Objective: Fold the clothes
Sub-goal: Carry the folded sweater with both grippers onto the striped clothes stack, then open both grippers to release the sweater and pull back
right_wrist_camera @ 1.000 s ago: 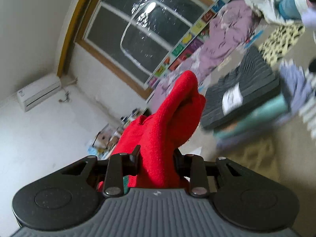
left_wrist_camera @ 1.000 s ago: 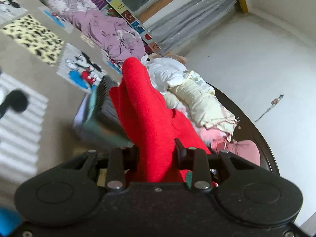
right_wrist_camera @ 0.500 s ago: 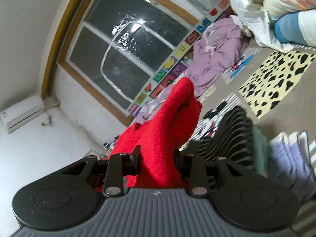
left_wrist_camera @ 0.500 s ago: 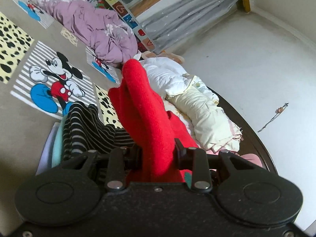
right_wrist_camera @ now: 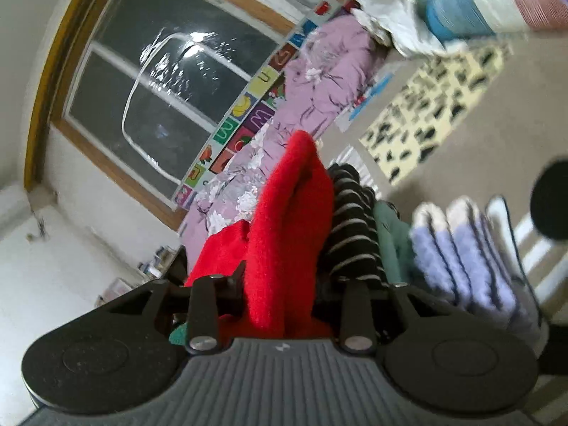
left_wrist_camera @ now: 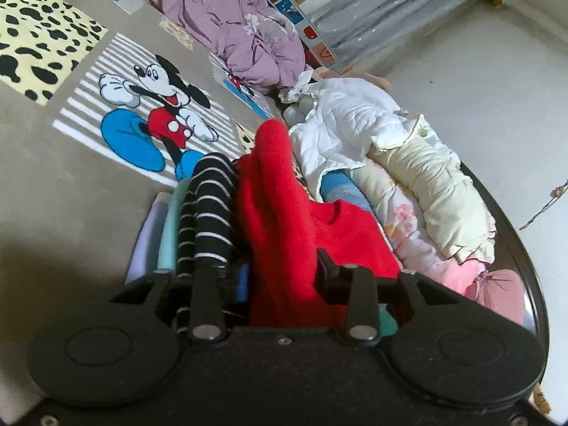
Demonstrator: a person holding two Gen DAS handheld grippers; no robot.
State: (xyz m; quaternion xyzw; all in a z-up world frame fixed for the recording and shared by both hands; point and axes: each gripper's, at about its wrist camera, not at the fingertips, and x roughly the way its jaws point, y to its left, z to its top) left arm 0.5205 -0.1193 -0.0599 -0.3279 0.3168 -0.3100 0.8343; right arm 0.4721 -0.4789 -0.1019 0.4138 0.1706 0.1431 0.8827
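A folded red knit garment [left_wrist_camera: 280,213] is pinched at one end by my left gripper [left_wrist_camera: 282,285], which is shut on it; the cloth hides the fingertips. My right gripper [right_wrist_camera: 280,305] is shut on the same red garment [right_wrist_camera: 291,227] at its other end. The red cloth rests against the top of a stack of folded clothes. In that stack are a black-and-white striped piece [left_wrist_camera: 209,213], a teal piece [left_wrist_camera: 170,227] and a lavender piece [left_wrist_camera: 143,245]. The right wrist view shows the striped piece [right_wrist_camera: 351,238] and a lavender knit [right_wrist_camera: 461,259] beside the red one.
The stack sits on a tan rug with a cartoon mouse panel [left_wrist_camera: 156,106] and spotted yellow panels [left_wrist_camera: 35,35]. A purple quilt [left_wrist_camera: 241,28] lies along the window wall. White and cream bedding [left_wrist_camera: 390,149] is piled to the right. A dark window [right_wrist_camera: 159,88] is behind.
Both grippers have come down with the red garment onto the stack of folded clothes; the striped piece now lies right beside the red cloth. Both grips are unchanged.
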